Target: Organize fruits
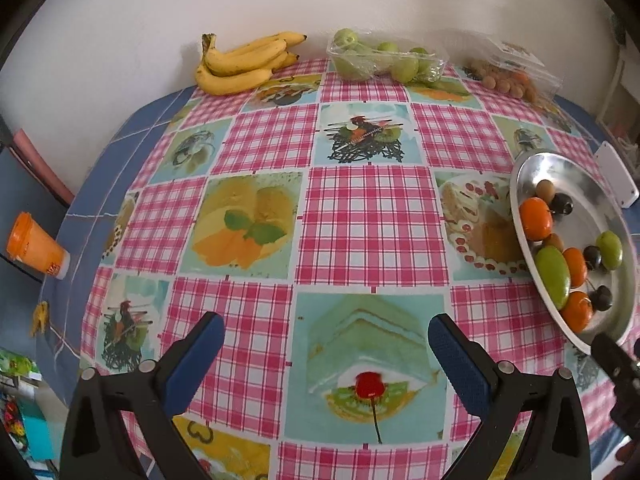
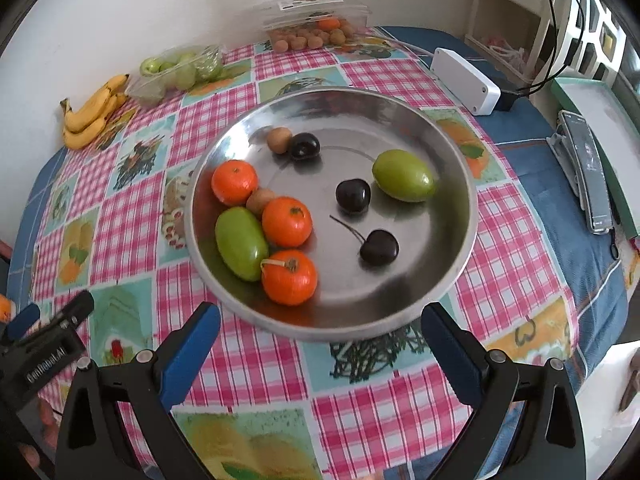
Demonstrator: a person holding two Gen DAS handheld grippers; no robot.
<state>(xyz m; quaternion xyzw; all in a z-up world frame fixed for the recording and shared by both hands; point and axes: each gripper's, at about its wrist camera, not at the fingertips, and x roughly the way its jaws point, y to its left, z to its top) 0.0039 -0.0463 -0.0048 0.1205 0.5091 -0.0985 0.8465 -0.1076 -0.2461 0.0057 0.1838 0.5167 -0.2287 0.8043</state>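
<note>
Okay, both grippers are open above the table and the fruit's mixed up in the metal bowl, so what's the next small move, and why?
Probably ease the right gripper forward and down over the nearest orange in the metal bowl. Its jaws stand open and empty just short of the rim, and that fruit sits closest. The left gripper hovers over bare tablecloth, farther from the bowl.

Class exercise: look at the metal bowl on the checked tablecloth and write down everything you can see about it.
The metal bowl is round, wide and shallow, silver and shiny like steel, with a rolled rim and a flat bottom. It stands upright on the pink checked tablecloth, just ahead of the open right gripper, untouched by it. Inside lie three oranges, two green fruits, three dark cherries and two small brown fruits, mostly bunched on its left side. The right half is largely bare.
</note>
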